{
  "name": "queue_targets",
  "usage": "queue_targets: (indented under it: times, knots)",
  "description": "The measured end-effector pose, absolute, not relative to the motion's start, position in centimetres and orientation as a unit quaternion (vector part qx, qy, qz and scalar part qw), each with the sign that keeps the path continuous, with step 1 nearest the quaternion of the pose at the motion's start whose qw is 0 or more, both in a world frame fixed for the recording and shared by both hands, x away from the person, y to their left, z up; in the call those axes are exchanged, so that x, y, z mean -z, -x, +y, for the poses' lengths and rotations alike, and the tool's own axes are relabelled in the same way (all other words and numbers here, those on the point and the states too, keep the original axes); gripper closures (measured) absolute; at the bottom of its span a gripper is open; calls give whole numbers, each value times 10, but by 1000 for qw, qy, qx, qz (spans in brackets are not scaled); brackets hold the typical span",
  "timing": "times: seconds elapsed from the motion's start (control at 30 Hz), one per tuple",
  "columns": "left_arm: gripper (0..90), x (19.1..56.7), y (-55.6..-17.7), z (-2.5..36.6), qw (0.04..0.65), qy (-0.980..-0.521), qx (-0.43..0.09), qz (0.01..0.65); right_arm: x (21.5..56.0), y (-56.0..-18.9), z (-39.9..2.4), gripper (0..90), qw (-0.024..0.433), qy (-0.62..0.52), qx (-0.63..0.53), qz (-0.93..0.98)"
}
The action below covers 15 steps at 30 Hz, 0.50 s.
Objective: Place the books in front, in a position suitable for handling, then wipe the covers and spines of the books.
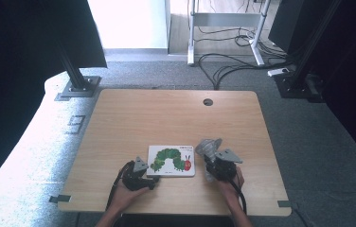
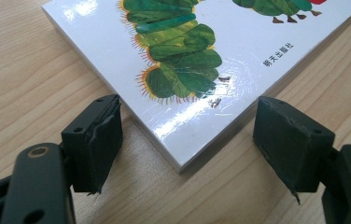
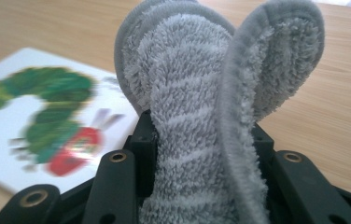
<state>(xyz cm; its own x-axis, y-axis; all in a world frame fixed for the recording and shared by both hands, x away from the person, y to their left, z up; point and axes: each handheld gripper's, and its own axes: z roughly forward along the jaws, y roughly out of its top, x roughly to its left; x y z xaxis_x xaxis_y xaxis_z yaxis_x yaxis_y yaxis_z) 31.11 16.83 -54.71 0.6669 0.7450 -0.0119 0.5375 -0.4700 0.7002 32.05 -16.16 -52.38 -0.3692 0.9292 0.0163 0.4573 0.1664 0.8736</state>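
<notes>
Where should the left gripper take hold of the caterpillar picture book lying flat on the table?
Probably at the book's near corner, coming in low from the person's side: it lies flat, and that corner already points between the open left gripper's jaws, edges exposed.

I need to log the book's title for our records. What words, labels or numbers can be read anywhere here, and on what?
"明天出版社": small dark print on the white cover of the caterpillar book, left gripper view.
Dark print near the caterpillar's head on the cover: too small and blurred to read.
Grey cloth and table: no text.

On the white cover of the picture book [image 2: 201,70] stands a small black print, "明天出版社", near its edge.
</notes>
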Motion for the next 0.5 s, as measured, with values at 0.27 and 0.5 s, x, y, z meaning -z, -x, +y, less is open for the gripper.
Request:
queue_targets:
  times: [0.27, 0.5]
  knots:
    - [240, 547, -311, 168, 347, -844, -150, 380, 526, -328, -216, 560, 311, -554, -390, 667]
    - [239, 547, -311, 168, 346, -845, -150, 380, 530, -333, -230, 350, 319, -582, -366, 652]
